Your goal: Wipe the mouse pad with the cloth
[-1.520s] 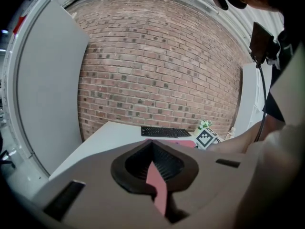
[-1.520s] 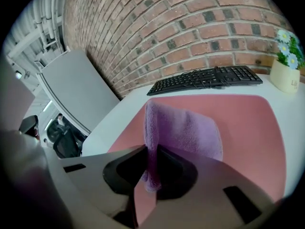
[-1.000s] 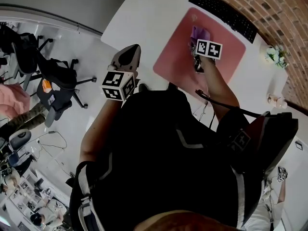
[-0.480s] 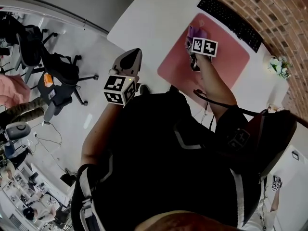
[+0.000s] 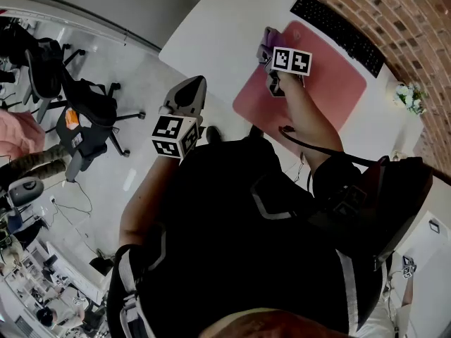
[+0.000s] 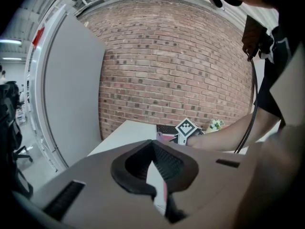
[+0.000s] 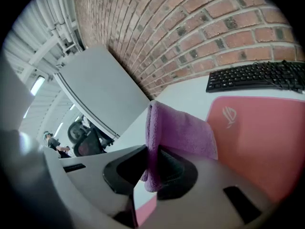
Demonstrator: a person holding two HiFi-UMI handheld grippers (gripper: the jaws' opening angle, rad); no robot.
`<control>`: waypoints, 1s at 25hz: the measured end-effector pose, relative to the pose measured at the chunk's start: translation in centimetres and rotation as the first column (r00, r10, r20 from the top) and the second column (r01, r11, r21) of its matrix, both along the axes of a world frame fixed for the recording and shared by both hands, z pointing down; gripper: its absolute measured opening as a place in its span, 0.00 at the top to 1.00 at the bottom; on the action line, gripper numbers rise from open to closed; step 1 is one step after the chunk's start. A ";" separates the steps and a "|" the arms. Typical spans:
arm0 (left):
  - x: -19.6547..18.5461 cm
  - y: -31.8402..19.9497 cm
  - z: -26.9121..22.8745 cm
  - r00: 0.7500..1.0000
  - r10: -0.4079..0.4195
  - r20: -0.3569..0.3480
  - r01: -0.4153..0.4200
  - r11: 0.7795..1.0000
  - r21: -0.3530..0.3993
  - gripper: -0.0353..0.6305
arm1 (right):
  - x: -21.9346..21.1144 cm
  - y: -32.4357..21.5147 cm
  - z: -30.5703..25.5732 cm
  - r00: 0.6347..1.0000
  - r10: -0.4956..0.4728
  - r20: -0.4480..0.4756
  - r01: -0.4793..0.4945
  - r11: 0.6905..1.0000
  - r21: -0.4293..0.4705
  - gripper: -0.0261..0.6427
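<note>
The pink mouse pad (image 5: 328, 83) lies on the white desk (image 5: 218, 27), in front of a black keyboard (image 5: 338, 23). My right gripper (image 5: 268, 49) is at the pad's left edge, shut on the purple cloth (image 5: 267, 36). In the right gripper view the cloth (image 7: 178, 128) stands folded between the jaws of the right gripper (image 7: 150, 175), with the pad (image 7: 267, 137) to its right. My left gripper (image 5: 190, 86) hangs off the desk, over the floor, shut with nothing in it. In its own view the left gripper (image 6: 157, 175) points at the desk and the right arm.
Black office chairs (image 5: 84, 97) stand on the floor to the left. A small plant (image 5: 405, 94) sits at the desk's right end, against a brick wall (image 5: 394, 5). The keyboard (image 7: 257, 80) runs along the pad's far side.
My right gripper has dragged the cloth leftward across the pad to its left edge. The left gripper has stayed put.
</note>
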State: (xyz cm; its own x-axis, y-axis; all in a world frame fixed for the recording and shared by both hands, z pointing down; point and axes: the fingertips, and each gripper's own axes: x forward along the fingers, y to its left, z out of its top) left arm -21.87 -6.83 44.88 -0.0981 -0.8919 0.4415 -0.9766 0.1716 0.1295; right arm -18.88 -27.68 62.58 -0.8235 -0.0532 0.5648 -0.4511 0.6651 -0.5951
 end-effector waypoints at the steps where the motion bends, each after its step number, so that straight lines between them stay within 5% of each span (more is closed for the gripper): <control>1: 0.1 -0.2 -0.1 1.000 0.012 0.001 -0.012 1.000 0.002 0.94 | -0.1 0.1 -0.6 1.000 0.000 0.018 0.000 1.000 0.003 0.88; 7: 1.0 -2.0 -0.5 0.996 0.091 -0.009 -0.090 0.996 0.027 0.94 | 2.8 -1.2 -4.9 0.991 0.081 0.105 -0.085 0.996 0.034 0.88; 14: 4.3 -5.4 -0.1 0.972 0.230 -0.036 -0.229 0.972 0.048 0.94 | 11.5 -4.7 -8.9 0.959 0.242 0.150 -0.259 0.961 0.101 0.88; 18: 6.8 -7.5 0.1 0.953 0.300 -0.045 -0.298 0.953 0.056 0.94 | 18.7 -6.9 -8.9 0.929 0.353 0.116 -0.367 0.919 0.144 0.88; 25: 10.4 -11.1 0.0 0.918 0.395 -0.049 -0.392 0.918 0.060 0.94 | 31.2 -11.3 -7.4 0.826 0.563 0.032 -0.557 0.804 0.208 0.88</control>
State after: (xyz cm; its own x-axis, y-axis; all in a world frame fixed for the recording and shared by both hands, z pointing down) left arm -11.46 -17.89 44.93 0.2894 -0.8734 0.3917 -0.9545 -0.2324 0.1868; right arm 12.28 -38.95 55.17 -0.5990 -0.6137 0.5144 -0.7969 0.3937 -0.4582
